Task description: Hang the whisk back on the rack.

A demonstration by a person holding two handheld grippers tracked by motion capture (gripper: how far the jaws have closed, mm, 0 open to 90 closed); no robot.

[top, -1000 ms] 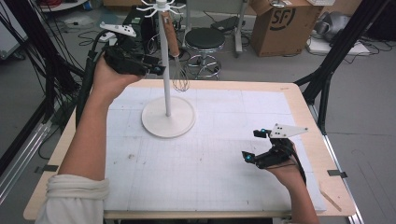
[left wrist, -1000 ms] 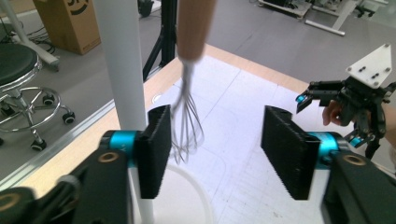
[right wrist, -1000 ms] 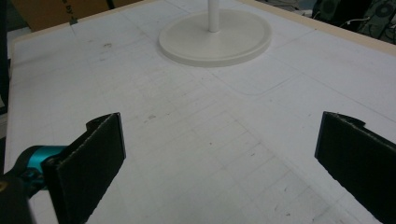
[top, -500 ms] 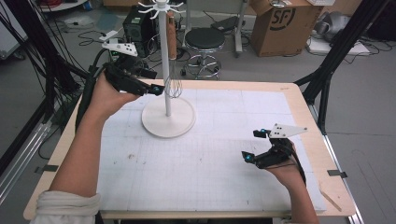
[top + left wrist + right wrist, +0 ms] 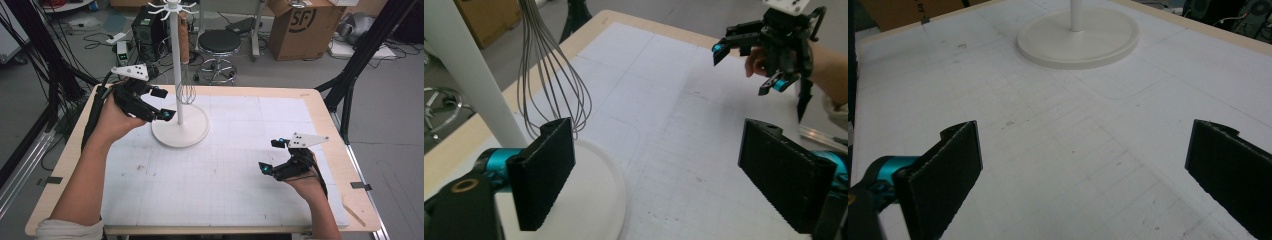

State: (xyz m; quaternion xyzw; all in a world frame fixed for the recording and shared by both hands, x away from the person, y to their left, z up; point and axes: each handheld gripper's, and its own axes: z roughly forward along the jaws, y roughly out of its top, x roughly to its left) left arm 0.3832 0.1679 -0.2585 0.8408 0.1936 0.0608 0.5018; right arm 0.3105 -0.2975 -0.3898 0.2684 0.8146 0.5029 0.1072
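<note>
Silver wire balloon whisk [image 5: 185, 93] hangs head-down from the white hooked stand [image 5: 179, 75], wire loops just beside the pole and above the stand's round white base [image 5: 197, 136], not touching it. Judged light, springy in the wire loops, slick metal; loops would flex and slip under the pads, so the brown handle [image 5: 183, 37] up by the hooks is the better place to take hold, lifting it off the hook. Looks: thin grey wires bowed into a bulb, clean, narrow handle above.

Left gripper [image 5: 161, 103] sits just left of the pole, jaws have just been opening and stand wide apart, released, nothing between them; in the left gripper view the whisk wires [image 5: 555, 80] hang just past one pad. Right gripper [image 5: 272, 156] rests well apart near the right of the white gridded mat [image 5: 240, 190], jaws spread, empty.
</note>
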